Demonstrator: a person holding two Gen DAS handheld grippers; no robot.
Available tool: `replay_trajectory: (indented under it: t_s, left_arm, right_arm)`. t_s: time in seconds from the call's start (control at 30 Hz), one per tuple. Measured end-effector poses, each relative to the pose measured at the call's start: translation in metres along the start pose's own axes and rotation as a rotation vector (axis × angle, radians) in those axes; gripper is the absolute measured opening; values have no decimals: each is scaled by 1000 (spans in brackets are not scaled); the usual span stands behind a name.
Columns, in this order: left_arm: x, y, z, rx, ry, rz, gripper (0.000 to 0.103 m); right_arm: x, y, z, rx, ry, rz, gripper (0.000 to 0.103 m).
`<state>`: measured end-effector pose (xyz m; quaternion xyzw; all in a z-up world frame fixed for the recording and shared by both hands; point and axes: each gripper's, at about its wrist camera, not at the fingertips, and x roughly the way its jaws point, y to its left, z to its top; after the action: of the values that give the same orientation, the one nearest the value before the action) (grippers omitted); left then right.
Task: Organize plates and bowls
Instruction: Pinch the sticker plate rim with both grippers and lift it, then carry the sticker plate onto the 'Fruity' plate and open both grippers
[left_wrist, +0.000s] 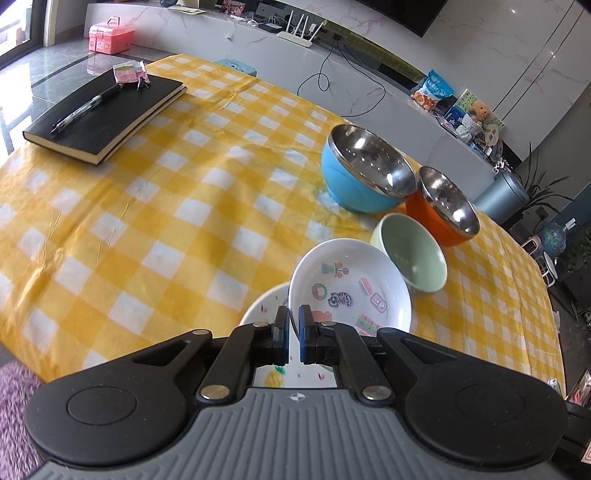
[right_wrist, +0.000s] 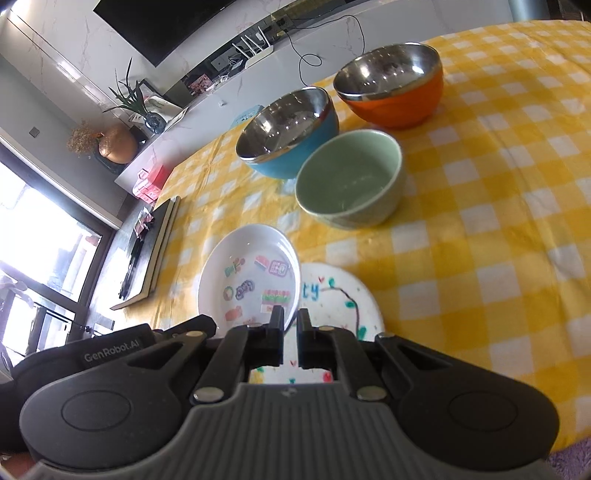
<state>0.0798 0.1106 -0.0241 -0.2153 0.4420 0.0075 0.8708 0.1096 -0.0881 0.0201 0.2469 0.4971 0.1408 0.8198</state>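
A white plate with cartoon stickers (left_wrist: 351, 288) (right_wrist: 251, 280) is tilted, its near rim pinched from both sides. My left gripper (left_wrist: 294, 323) is shut on its rim, and my right gripper (right_wrist: 290, 325) is shut on it too. Under and beside it lies a flat white plate with drawn marks (left_wrist: 264, 306) (right_wrist: 340, 295). A pale green bowl (left_wrist: 413, 254) (right_wrist: 351, 181), a blue steel-lined bowl (left_wrist: 365, 173) (right_wrist: 288, 129) and an orange steel-lined bowl (left_wrist: 443, 206) (right_wrist: 391, 85) stand beyond on the yellow checked tablecloth (left_wrist: 166, 221) (right_wrist: 498, 221).
A black notebook (left_wrist: 107, 114) (right_wrist: 155, 251) with a pen (left_wrist: 85, 107) lies at the far left of the table. A purple rug (left_wrist: 14, 406) shows below the table's near edge. A white counter (left_wrist: 258, 40) with a router and cables runs behind.
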Motion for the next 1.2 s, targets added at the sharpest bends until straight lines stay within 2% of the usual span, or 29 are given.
replay_trajectory:
  t_s: [0.47,0.97,1.2]
  left_arm:
    - [0,-2,-35,-27,52,0,5]
    - [9,11,-36,-75,56,11,5]
    - [13,11,-37,-59,44,27,5]
  right_arm:
    - [-12,-28,-19,67,65,11,3]
    - [3,-34,-19,122,101,39,3]
    - [7,-33,-20,112,98,35,3]
